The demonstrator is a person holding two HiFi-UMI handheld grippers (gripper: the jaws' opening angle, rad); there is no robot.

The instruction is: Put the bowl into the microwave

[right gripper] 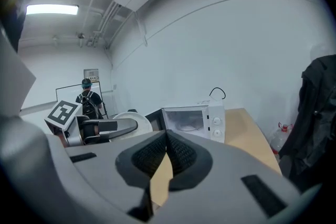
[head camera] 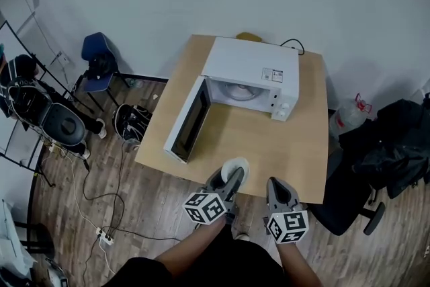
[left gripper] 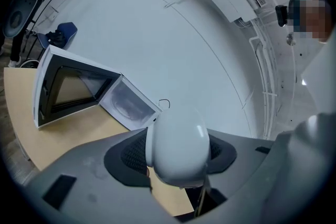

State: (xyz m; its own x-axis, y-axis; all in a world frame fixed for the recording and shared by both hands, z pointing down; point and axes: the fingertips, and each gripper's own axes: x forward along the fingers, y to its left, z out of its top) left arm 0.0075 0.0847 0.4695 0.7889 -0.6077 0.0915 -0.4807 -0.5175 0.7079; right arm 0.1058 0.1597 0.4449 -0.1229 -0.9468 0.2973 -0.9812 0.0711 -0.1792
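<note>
A white microwave (head camera: 252, 74) stands at the back of the wooden table (head camera: 295, 158), its door (head camera: 188, 121) swung open to the left and the cavity (head camera: 238, 92) showing the turntable. My left gripper (head camera: 232, 179) is shut on a white bowl (head camera: 236, 167) held on edge just over the table's near edge. In the left gripper view the bowl (left gripper: 178, 147) sits clamped between the pads, with the open microwave (left gripper: 79, 92) ahead to the left. My right gripper (head camera: 277, 183) hangs beside it, to the right, shut and empty; its pads (right gripper: 178, 157) meet with nothing between them.
A blue chair (head camera: 97, 60), bags and floor cables (head camera: 101, 212) lie left of the table. A black office chair with dark clothing (head camera: 386, 151) and a water bottle (head camera: 349, 114) stand to the right. A person (right gripper: 86, 99) is far off in the right gripper view.
</note>
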